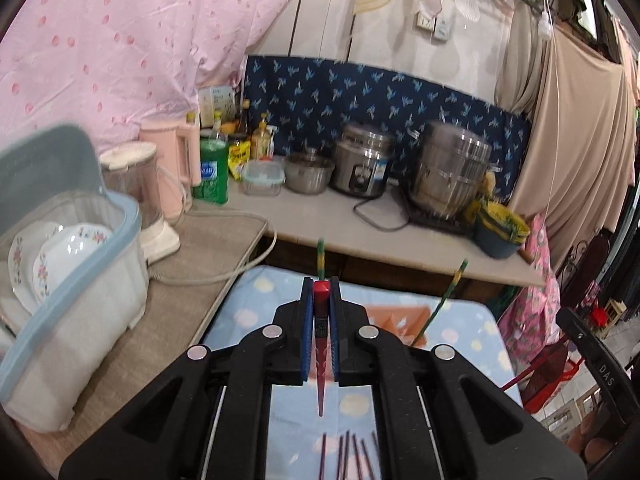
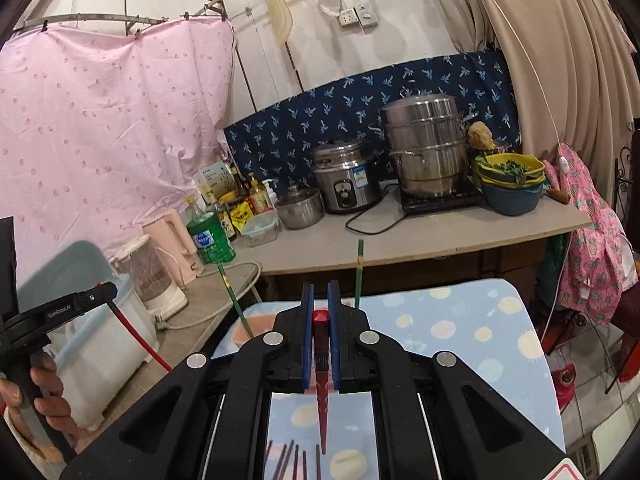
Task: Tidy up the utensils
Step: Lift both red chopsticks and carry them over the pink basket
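My left gripper (image 1: 321, 286) is shut on a red chopstick (image 1: 321, 352) that runs back between the blue pads, tip pointing toward the camera. My right gripper (image 2: 321, 292) is shut on another red chopstick (image 2: 321, 376) the same way. Both are held above a blue dotted table (image 2: 460, 332). Several dark chopsticks (image 1: 352, 456) lie on the cloth below the left gripper; they also show in the right wrist view (image 2: 292, 460). Two green chopsticks (image 2: 359, 276) stand up from an orange holder (image 1: 394, 318). The left gripper (image 2: 72, 304) shows at the right view's left edge.
A lidded dish box (image 1: 68, 280) with plates stands on the left counter beside a blender (image 1: 140, 196) and a pink kettle (image 1: 176, 160). The back counter holds a green bottle (image 1: 210, 172), a rice cooker (image 2: 346, 178), a steamer pot (image 2: 426, 144) and stacked bowls (image 2: 512, 182).
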Available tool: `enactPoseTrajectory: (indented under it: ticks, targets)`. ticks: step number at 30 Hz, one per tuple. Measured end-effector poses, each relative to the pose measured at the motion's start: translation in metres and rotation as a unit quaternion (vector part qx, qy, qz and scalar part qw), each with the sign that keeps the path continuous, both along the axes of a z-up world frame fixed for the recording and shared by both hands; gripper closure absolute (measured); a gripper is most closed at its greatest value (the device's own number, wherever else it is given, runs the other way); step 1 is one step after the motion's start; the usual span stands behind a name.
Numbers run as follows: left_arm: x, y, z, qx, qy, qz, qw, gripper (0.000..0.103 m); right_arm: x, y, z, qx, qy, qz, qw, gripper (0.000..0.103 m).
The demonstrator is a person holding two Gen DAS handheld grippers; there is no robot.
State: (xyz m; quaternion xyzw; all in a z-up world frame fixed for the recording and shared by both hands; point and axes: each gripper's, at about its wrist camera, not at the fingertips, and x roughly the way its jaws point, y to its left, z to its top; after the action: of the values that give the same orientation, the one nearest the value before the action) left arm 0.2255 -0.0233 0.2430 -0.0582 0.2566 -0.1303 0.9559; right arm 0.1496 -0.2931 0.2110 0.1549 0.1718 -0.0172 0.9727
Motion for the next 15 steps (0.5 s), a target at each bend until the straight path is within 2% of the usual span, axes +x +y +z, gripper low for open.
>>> enactPoseTrajectory:
  ticks: [4, 8, 11, 15]
  targets:
    - [0.021, -0.010, 0.033, -0.014, -0.035, 0.006, 0.9993, 0.096, 0.029, 0.005, 0.033, -0.001, -0.034, 0.008, 0.999, 0.096]
    - [0.045, -0.019, 0.050, -0.024, -0.055, 0.010, 0.9982, 0.096, 0.061, 0.010, 0.057, -0.004, -0.059, 0.012, 0.998, 0.096]
    - [0.059, -0.026, 0.050, -0.022, -0.062, 0.013, 0.9978, 0.096, 0.084, 0.013, 0.062, -0.004, -0.062, 0.015, 0.998, 0.096]
    - [0.081, -0.035, 0.033, -0.018, -0.048, 0.014, 0.9986, 0.096, 0.112, 0.016, 0.049, -0.003, -0.047, 0.020, 0.999, 0.096]
